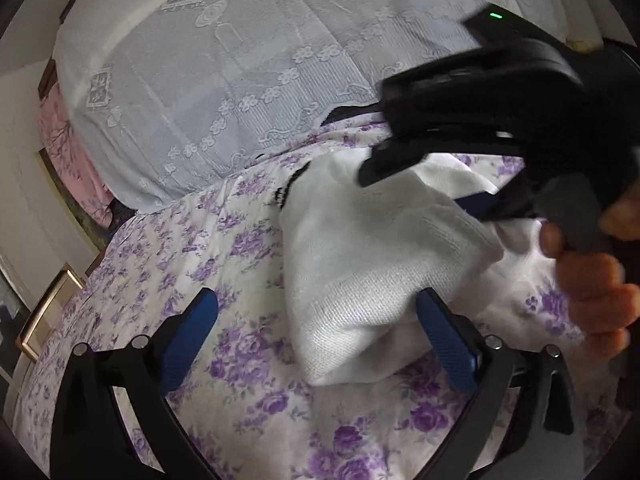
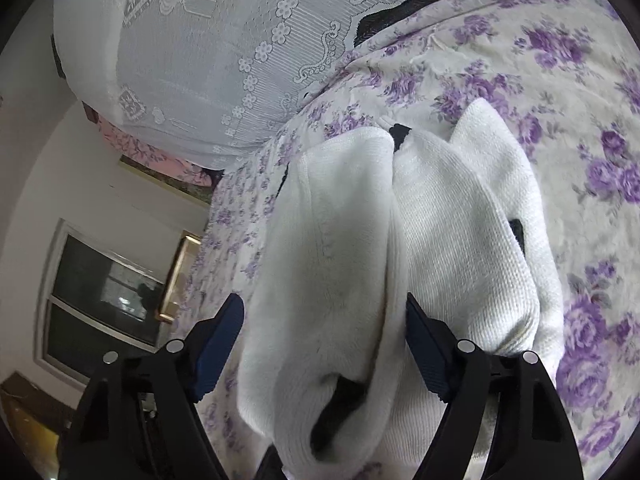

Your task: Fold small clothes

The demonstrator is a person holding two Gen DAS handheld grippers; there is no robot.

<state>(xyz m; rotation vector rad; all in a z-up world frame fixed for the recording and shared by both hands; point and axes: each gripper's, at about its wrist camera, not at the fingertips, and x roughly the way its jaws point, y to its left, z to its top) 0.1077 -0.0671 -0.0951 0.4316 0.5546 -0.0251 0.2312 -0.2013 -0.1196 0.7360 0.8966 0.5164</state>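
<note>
purple-flowered sheet (image 2: 500, 60), white lace cover (image 1: 208, 80), window (image 2: 100, 292).

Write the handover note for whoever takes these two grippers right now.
Left gripper: open, holding nothing; the white knit garment lies between its fingers, untouched by the left one.
Right gripper: open around a raised fold of the garment, pads not seen pressing.
Garment lies bunched on the purple floral sheet, near the lace-covered pillow.
Done: partly folded over itself.
Left: finish and flatten the fold.
</note>
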